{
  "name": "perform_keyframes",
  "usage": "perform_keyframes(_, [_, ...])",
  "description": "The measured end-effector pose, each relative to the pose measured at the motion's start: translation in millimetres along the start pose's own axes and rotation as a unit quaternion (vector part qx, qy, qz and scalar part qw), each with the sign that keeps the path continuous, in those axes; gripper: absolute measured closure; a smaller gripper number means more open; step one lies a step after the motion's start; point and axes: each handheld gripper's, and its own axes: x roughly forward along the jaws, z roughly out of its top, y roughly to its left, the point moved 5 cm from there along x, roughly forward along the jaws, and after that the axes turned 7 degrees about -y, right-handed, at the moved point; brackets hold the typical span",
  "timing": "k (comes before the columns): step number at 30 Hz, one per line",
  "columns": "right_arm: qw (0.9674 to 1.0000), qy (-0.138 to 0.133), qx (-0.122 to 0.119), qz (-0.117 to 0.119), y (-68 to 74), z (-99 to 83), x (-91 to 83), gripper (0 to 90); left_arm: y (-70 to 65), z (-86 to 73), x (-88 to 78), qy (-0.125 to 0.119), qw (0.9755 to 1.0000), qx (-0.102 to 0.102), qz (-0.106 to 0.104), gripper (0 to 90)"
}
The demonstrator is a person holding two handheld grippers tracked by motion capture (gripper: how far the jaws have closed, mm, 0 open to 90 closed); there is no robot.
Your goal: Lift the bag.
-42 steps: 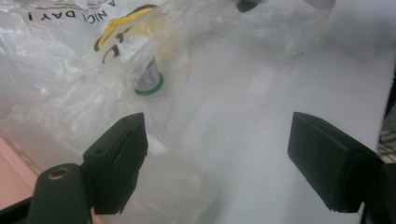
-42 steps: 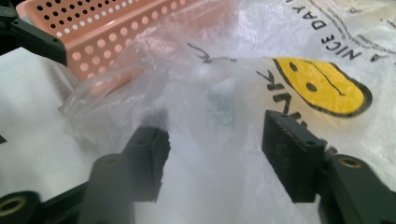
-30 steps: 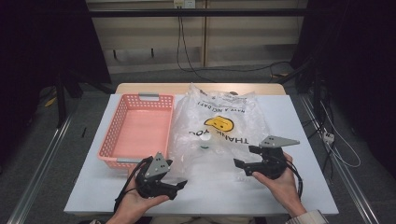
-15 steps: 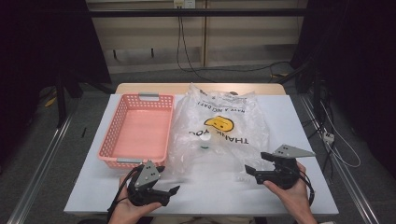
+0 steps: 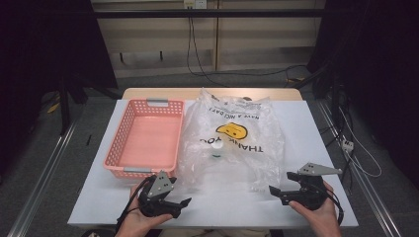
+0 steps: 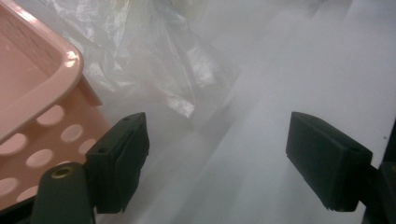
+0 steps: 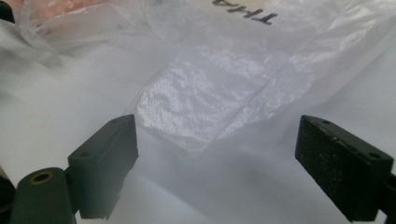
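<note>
Seen from the high view: a white table (image 5: 316, 148), with a pink perforated basket (image 5: 146, 138) on its left half and a clear plastic bag (image 5: 232, 140) just beside the basket's right wall, touching or nearly touching it. Printed on the bag, a yellow smiley face (image 5: 232, 131) and black lettering, upside down from this side. Inside the bag, a small white object (image 5: 216, 144), too blurred by the film to identify. Basket apparently empty.

At the near edge, held in the left hand (image 5: 131, 224), the left gripper (image 5: 182, 205), low over the table just in front of the basket's near right corner. Jaws spread wide apart, nothing between them. In the left gripper view, the basket's rounded corner (image 6: 51, 107) close on the left and the bag's crumpled near edge (image 6: 187, 88) ahead of the jaws, apart from both.

Near the table's right front, held in the right hand (image 5: 318, 217), the right gripper (image 5: 276, 190), pointed left toward the bag's near right corner. Jaws likewise released and empty. In the right gripper view, the bag's folded corner (image 7: 205, 107) lying flat on the table between and just beyond the two jaws, untouched.
</note>
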Motion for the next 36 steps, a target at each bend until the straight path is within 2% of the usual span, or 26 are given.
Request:
perform_keyframes(1, [1.0000,0.005,0.002,0.001,0.4,-1.5,0.9,14.3,1.3,0.1,0.1,-0.003,0.9999,-0.004,0.009,22.0])
perform_keyframes(3, [0.9998,0.016,0.002,0.008,2.4,-4.6,4.3,15.6,2.4,-0.2,1.4,-0.004,0.9999,-0.009,0.010,22.3])
perform_keyframes(7, [0.9985,0.049,-0.002,0.025,7.6,-11.9,13.0,23.0,2.6,-0.2,5.6,-0.001,1.0000,-0.001,0.005,22.3])
perform_keyframes(9, [0.9980,0.055,-0.006,0.029,9.3,-13.0,15.8,23.3,4.0,0.1,8.0,0.001,1.0000,-0.001,0.006,22.6])
perform_keyframes(12, [0.9978,0.058,-0.010,0.030,11.7,-13.3,18.9,29.8,4.1,0.3,12.5,0.005,1.0000,0.001,0.006,25.8])
perform_keyframes(17, [0.9988,0.036,-0.017,0.029,13.0,-7.3,18.9,43.3,-1.5,6.6,24.0,0.002,0.9999,0.013,-0.001,29.9])
perform_keyframes(19, [0.9987,0.035,-0.015,0.034,13.5,-6.8,20.2,43.3,-3.6,9.2,28.2,0.001,0.9998,0.020,-0.005,35.5])
perform_keyframes(21, [0.9987,0.031,-0.021,0.036,14.2,-5.0,21.8,39.7,-6.6,12.2,33.1,0.001,0.9996,0.025,-0.011,36.5])
perform_keyframes(23, [0.9988,0.026,-0.023,0.035,14.3,-2.6,24.6,35.3,-7.7,13.5,37.5,0.008,0.9996,0.028,-0.008,39.7])
perform_keyframes(25, [0.9988,0.032,-0.020,0.032,13.4,-1.7,29.9,33.2,-9.1,14.5,44.9,0.013,0.9995,0.027,-0.010,40.2])
perform_keyframes(26, [0.9987,0.035,-0.021,0.030,13.3,-1.6,32.4,35.9,-9.2,15.0,47.7,0.019,0.9992,0.031,-0.013,42.0])
perform_keyframes(30, [0.9984,0.039,-0.026,0.033,14.0,-0.9,37.0,68.2,-10.3,18.3,63.2,0.031,0.9990,0.026,-0.017,48.9])
perform_keyframes(31, [0.9983,0.037,-0.025,0.038,14.2,-0.4,36.8,74.1,-8.8,18.4,66.5,0.044,0.9985,0.028,-0.016,49.3])
perform_keyframes(33, [0.9983,0.034,-0.024,0.040,14.1,-0.2,36.0,87.2,-7.6,17.8,73.8,0.046,0.9986,0.018,-0.021,50.6])
perform_keyframes(34, [0.9981,0.035,-0.025,0.044,14.3,-0.6,35.5,90.0,-7.0,18.5,74.4,0.047,0.9985,0.015,-0.022,50.2])
perform_keyframes(36, [0.9977,0.038,-0.023,0.051,14.6,-1.2,34.8,90.0,-7.4,19.0,74.9,0.049,0.9982,0.016,-0.029,54.1])
